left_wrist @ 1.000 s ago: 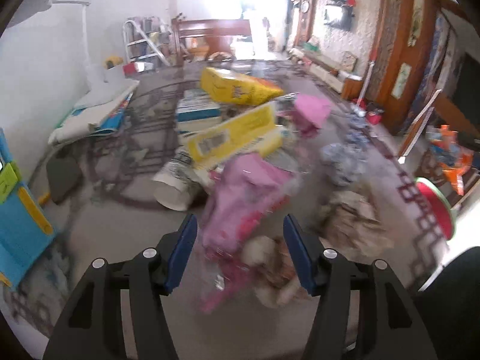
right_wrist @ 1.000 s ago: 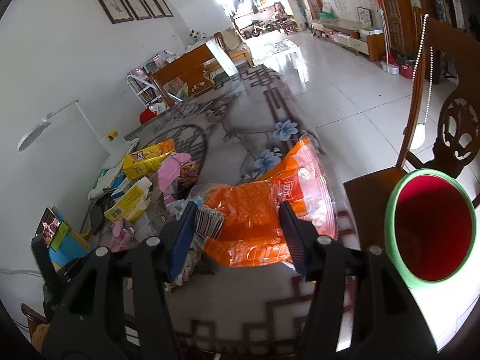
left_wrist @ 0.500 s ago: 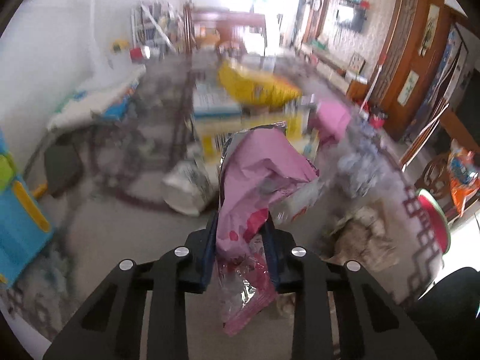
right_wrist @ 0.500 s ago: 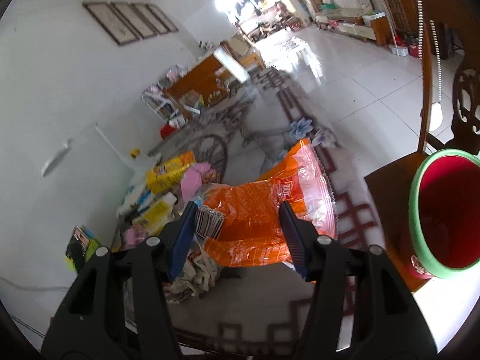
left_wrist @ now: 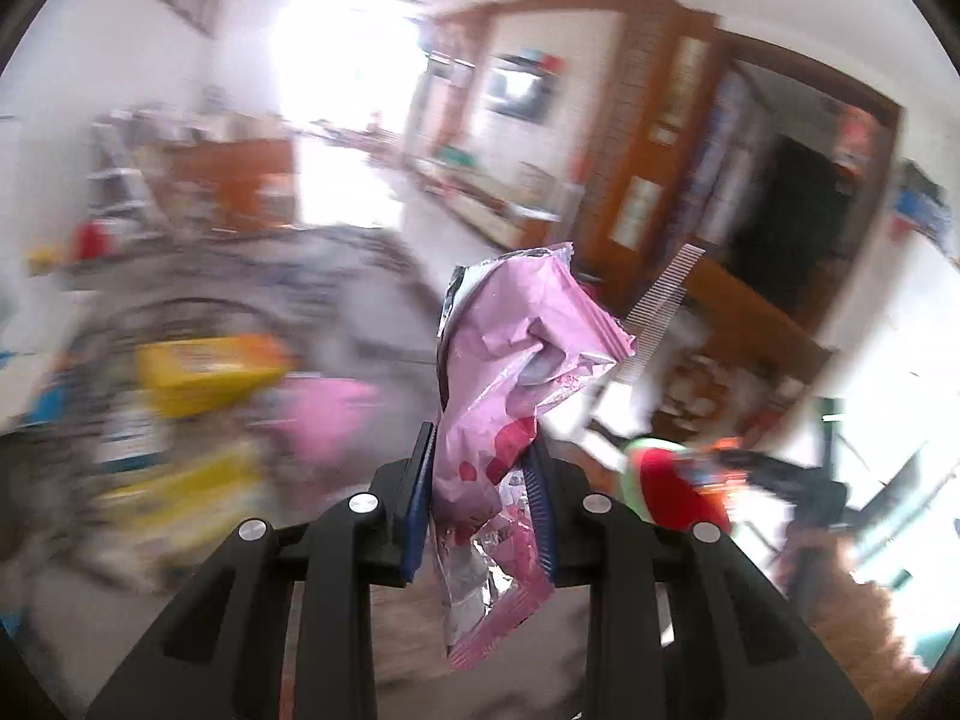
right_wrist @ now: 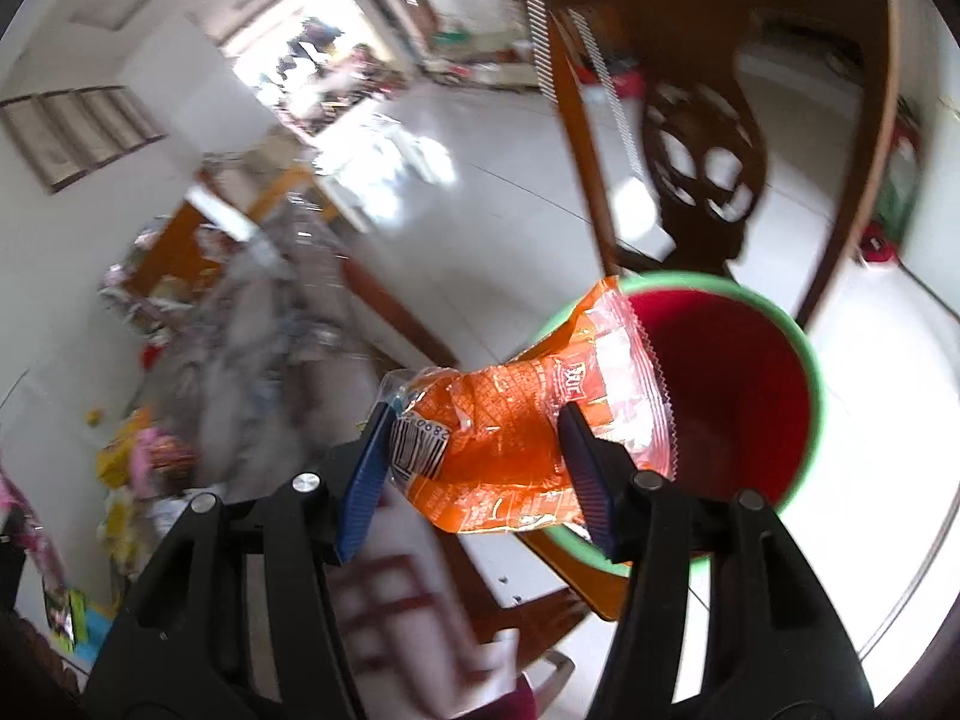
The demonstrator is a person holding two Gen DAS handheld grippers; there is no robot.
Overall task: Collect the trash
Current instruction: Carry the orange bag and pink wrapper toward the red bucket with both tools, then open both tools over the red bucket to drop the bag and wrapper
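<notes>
My left gripper (left_wrist: 480,468) is shut on a crumpled pink snack wrapper (left_wrist: 516,354) and holds it up above the cluttered table (left_wrist: 360,276); its silver inside hangs below the pads. My right gripper (right_wrist: 477,426) is shut on an orange plastic snack bag (right_wrist: 516,414), whose far end sticks out over the mouth of the red bin with a green rim (right_wrist: 726,384). That bin (left_wrist: 666,480) also shows low at the right of the left wrist view, beside the right gripper's blurred black body.
More trash lies on the table: a yellow box (left_wrist: 204,372) and a pink wrapper (left_wrist: 324,414), blurred. The bin stands on a wooden chair (right_wrist: 708,138) with a carved back. White tiled floor (right_wrist: 498,216) lies beyond the table edge.
My left gripper closed on the pink wrapper and lifted it off the table, swinging right. My right gripper carried the orange bag away from the table and down over the red bin.
</notes>
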